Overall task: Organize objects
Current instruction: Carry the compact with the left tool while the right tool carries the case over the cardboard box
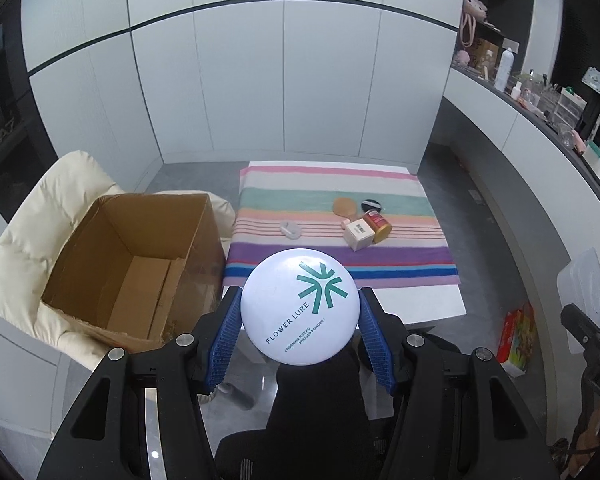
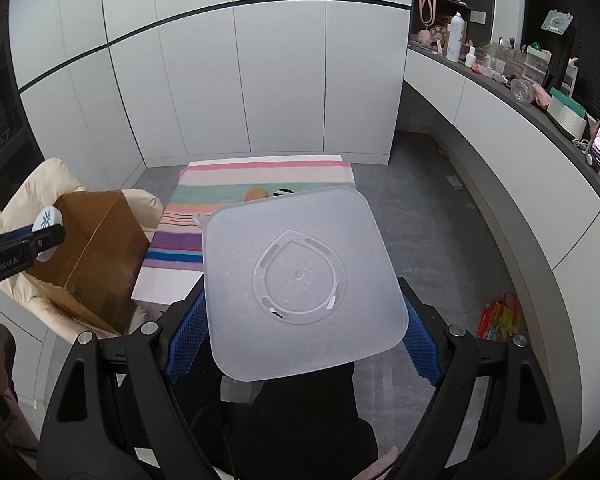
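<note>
A: So, which step was in hand there?

B: Carrying, by my reading. The left gripper (image 1: 300,334) was clenched on a round white compact (image 1: 299,306), its blue ribbed pads (image 1: 225,334) pressed against the rim on both sides. The right gripper (image 2: 300,322) gripped a frosted plastic lid (image 2: 302,284) by its two edges. Both things hung in the air, short of the table (image 1: 432,304), above a dark chair back.

A: And where were they headed?

B: Probably the open cardboard box (image 1: 140,256) that sat on a cream padded chair (image 1: 40,236) just left of the table. The task only said to organize objects, so that was a guess. The next move would call for swinging the compact left over the box mouth and lowering it before letting go; a smooth, hard disc like that could slip or roll if dropped on edge.

A: What about the lid?

B: Square with rounded corners, translucent, thin, with a raised ring moulded at its centre. It looked light and a little flexible, so a gentle hold should do.

A: Anything left on the table?

B: A striped woolly cloth (image 1: 340,184) carried a small cluster: a red jar with a gold lid (image 1: 379,224), a pale carton (image 1: 358,234), a tan paddle-shaped thing (image 1: 344,206), a dark round item (image 1: 373,205), and a small white object (image 1: 290,230) apart to the left.
</note>
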The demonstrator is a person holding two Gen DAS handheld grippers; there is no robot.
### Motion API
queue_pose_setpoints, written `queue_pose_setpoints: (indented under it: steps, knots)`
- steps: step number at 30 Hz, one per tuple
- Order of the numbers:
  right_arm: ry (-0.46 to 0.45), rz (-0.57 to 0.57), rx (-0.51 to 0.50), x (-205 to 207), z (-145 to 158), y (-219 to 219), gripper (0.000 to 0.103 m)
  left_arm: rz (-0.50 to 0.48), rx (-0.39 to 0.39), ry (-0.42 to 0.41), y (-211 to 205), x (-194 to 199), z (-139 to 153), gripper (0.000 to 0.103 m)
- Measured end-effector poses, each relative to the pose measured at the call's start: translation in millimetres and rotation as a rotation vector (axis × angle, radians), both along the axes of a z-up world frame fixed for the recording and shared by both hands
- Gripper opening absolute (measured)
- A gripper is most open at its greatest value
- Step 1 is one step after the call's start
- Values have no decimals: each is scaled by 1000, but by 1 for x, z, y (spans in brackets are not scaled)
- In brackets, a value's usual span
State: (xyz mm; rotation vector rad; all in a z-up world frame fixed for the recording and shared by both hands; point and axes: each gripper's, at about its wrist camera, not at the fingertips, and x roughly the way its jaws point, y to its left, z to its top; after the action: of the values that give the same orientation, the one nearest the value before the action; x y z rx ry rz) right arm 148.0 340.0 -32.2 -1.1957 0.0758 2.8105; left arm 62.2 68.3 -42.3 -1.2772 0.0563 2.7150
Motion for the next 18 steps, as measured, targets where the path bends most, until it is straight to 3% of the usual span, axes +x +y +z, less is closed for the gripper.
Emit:
queue_pose_setpoints:
  steps: [18]
  knots:
    - [-9,18,-9,-15,-5,-12,87,-4,8,-23,-2,-9,-8,58]
